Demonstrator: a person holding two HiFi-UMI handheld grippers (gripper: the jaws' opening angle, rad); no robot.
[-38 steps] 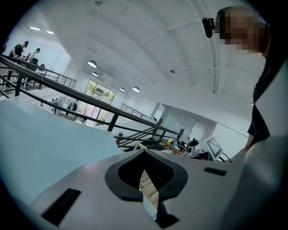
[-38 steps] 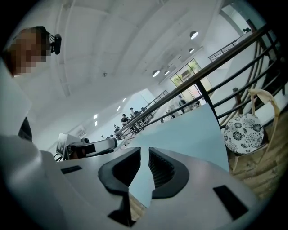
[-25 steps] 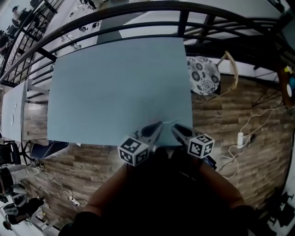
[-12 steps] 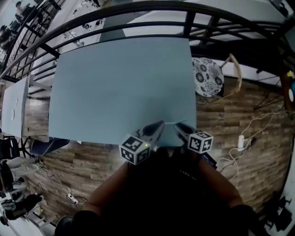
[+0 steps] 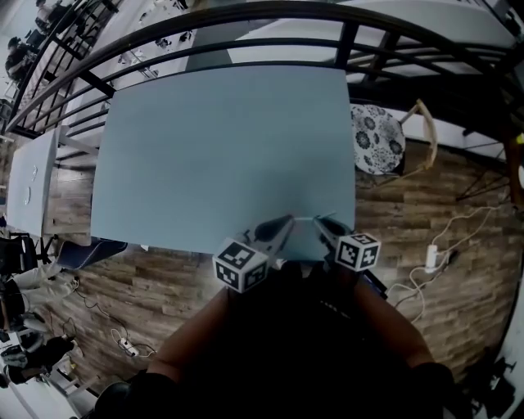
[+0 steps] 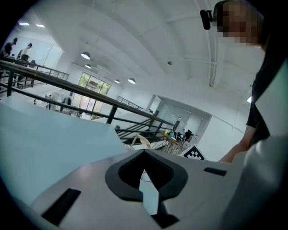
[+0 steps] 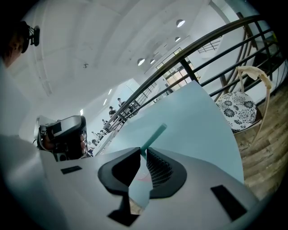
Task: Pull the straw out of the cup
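Note:
A teal straw (image 7: pixel 154 135) sticks out forward from between the jaws of my right gripper (image 7: pixel 143 152), which is shut on it above the light blue table (image 7: pixel 189 117). No cup shows in any view. In the head view both grippers sit side by side at the near edge of the table (image 5: pixel 221 147), the left gripper (image 5: pixel 285 221) and right gripper (image 5: pixel 319 223) with their tips close together. In the left gripper view the left gripper (image 6: pixel 144 153) has its jaw tips touching with nothing between them.
A chair with a floral cushion (image 5: pixel 378 139) stands off the table's right side. A dark metal railing (image 5: pixel 246 16) runs behind the table's far edge. Cables and a power strip (image 5: pixel 432 258) lie on the wooden floor at the right.
Both grippers stay together at the table's near edge. The head view has shifted slightly, so the table sits a little further right in the picture.

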